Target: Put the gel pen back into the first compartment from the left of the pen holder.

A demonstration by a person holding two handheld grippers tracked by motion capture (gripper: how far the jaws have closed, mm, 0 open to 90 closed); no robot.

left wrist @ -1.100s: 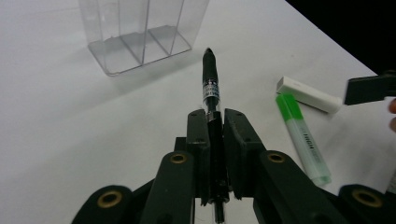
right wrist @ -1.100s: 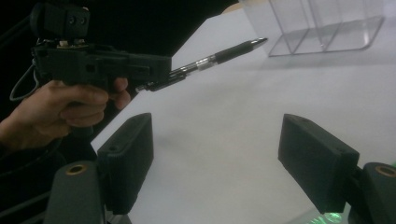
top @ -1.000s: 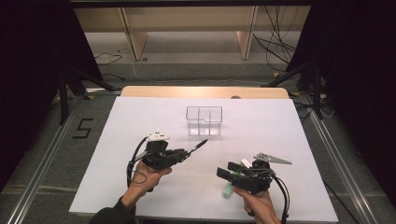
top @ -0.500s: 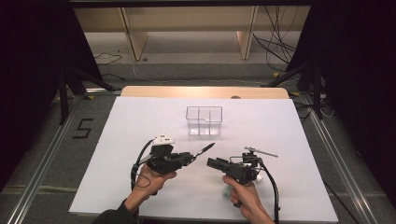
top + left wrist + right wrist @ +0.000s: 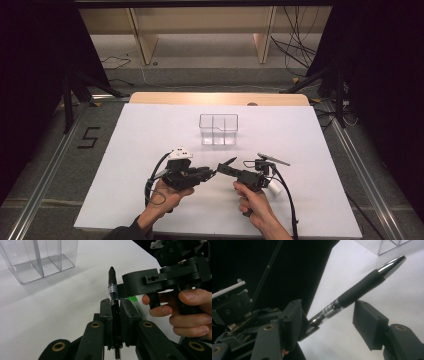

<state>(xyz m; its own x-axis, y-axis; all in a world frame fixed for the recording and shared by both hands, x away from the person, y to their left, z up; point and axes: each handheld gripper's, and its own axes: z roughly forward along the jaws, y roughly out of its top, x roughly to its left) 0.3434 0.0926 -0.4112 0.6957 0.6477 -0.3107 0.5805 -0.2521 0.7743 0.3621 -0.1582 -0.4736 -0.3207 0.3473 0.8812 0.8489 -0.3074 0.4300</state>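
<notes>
We grip the black pen in our left hand-held gripper, in front of the clear divided box. Our right hand-held gripper has been closing around its barrel, pads not yet touching. Handover remains.

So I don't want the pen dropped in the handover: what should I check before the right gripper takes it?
1. Left gripper clamped on the pen: ok.
2. Pen between the right gripper pads: ok.
3. Right pads pressing the pen: not ok; jaws have just been closing, gap remains.
4. Pen tip clear of the table: ok.
5. Clear divided box upright, open: ok.
6. Which compartment to use: cannot tell.
</notes>
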